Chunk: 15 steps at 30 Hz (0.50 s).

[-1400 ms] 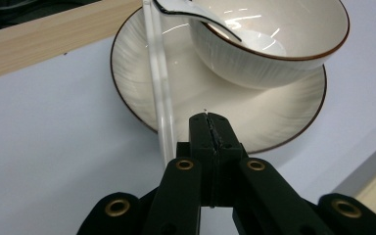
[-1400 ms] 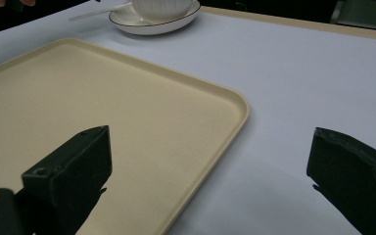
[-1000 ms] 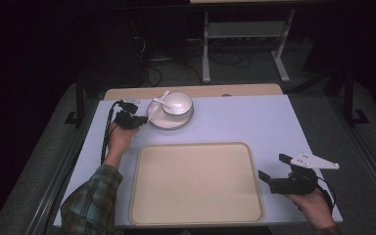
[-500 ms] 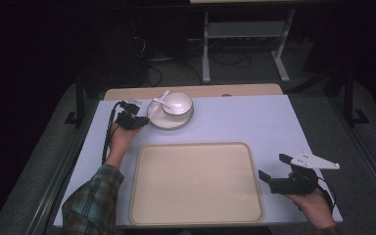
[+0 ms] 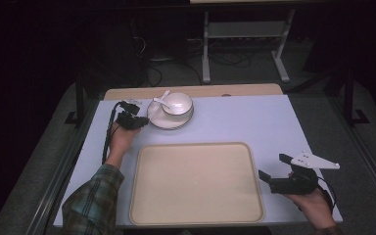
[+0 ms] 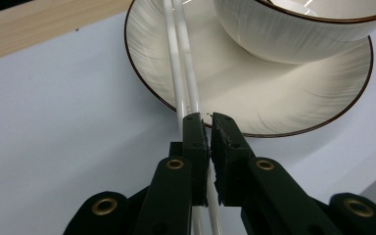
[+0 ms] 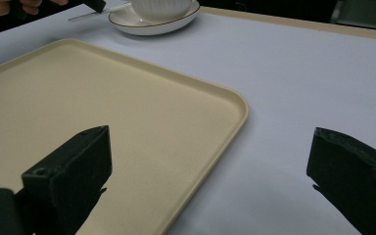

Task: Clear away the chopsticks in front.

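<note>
High view shows a pale lavender worktop in a dark room, left tongs clamped on a white spoon handle over the brown-rimmed white saucer, right tongs gaping wide beside the cream plastic tray.

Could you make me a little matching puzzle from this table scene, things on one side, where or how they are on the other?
Things:
1. bowl
2. tray
3. left gripper
4. right gripper

States:
a. jaws wide apart, beside the tray's right edge
b. sits on the plate
c. bare, in the near middle of the table
d. jaws closed on the plate's rim

Pairs: 1-b, 2-c, 3-d, 4-a
</note>
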Tool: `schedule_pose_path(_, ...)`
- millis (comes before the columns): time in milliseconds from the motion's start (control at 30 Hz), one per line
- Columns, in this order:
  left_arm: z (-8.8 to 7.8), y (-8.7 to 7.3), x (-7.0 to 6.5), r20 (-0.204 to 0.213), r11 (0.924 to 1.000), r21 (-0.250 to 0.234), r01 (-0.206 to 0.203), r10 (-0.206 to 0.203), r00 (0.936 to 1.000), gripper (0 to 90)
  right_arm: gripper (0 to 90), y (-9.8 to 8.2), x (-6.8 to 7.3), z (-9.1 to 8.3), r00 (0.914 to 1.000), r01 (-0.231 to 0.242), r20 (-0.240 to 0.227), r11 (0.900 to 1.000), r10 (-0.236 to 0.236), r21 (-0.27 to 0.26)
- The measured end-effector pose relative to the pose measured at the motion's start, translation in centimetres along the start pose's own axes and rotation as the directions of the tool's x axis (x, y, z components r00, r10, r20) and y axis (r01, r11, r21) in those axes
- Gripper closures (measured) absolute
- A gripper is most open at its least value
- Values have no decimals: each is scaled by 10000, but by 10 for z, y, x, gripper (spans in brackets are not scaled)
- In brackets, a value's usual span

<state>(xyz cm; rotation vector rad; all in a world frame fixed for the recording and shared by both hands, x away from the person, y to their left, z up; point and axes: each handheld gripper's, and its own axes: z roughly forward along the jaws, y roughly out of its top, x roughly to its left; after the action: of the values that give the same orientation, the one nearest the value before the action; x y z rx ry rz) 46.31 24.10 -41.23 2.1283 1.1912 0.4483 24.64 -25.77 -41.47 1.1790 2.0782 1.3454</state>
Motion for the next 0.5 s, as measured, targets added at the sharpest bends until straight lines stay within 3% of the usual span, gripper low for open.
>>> schedule_pose_path(500, 8, 9, -12, 142, 9996, -50, -264, 265, 9995, 820, 23, 0, 0, 0, 10000, 1, -1, 10000, -1, -14)
